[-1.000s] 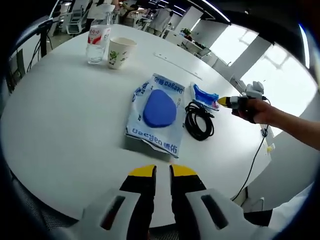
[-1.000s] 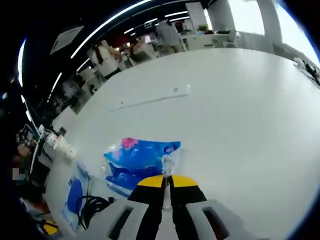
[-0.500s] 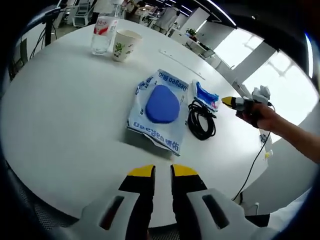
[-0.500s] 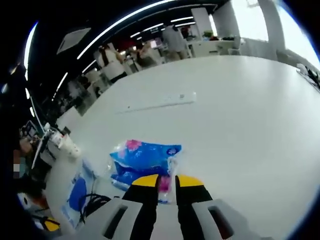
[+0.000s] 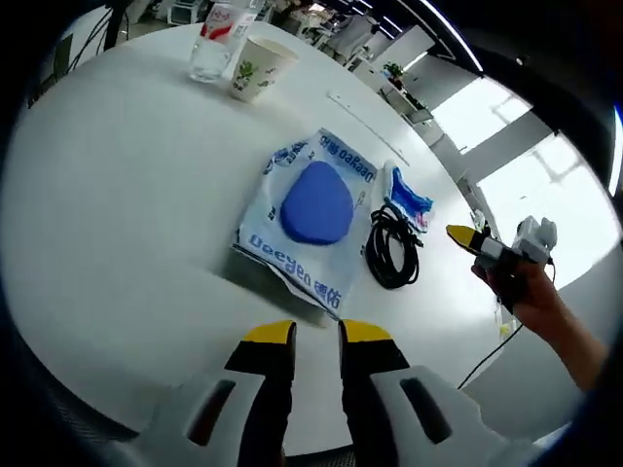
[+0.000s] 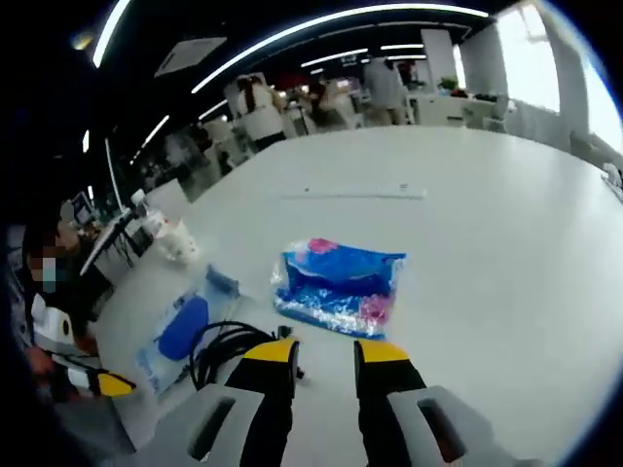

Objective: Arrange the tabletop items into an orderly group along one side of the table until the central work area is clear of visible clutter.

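Left gripper (image 5: 316,336) hangs above the near edge of the round white table (image 5: 117,195), jaws a narrow gap apart, nothing between them. Right gripper (image 6: 322,352) sits low over the table, jaws parted and empty, just short of the blue packet (image 6: 341,282).

Clutter lies mid-table: a white pouch with a blue pad (image 5: 313,209), the coiled black cable (image 5: 389,251) just beside it, the blue packet on the cable's far side. A water bottle (image 5: 219,41) and paper cup (image 5: 258,66) stand together near the far edge — already grouped, well apart from the rest.

Risks, as I judge them:
- The packet is crinkly film; a shallow pinch could slip off.
- The cable is loose — dragging it may uncoil it or snag the pouch.
- Sliding items toward the bottle and cup could tip the cup.
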`<action>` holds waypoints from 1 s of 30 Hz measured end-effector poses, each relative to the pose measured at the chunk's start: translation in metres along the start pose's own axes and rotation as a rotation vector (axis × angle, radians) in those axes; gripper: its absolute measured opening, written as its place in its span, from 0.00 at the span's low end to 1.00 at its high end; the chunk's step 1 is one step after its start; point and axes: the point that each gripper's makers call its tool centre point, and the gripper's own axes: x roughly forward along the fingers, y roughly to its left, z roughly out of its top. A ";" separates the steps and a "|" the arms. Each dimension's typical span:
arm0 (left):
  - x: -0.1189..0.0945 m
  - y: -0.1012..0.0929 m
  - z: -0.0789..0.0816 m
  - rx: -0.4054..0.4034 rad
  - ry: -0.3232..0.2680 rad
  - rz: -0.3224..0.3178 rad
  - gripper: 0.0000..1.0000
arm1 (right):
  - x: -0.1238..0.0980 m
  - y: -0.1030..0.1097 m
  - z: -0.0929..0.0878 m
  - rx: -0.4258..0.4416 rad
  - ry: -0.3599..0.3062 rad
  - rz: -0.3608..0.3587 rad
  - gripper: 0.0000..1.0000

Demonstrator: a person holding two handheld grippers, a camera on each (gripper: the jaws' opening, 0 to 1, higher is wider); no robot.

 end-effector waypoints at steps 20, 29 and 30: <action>0.027 0.002 0.010 -0.146 -0.020 -0.017 0.00 | -0.059 0.055 -0.061 0.126 -0.041 0.004 0.23; 0.019 0.012 0.013 -0.150 -0.037 -0.006 0.00 | -0.071 0.057 -0.084 0.137 -0.023 -0.014 0.23; 0.017 0.014 0.012 -0.141 -0.036 -0.001 0.00 | -0.071 0.057 -0.085 0.132 -0.022 -0.016 0.23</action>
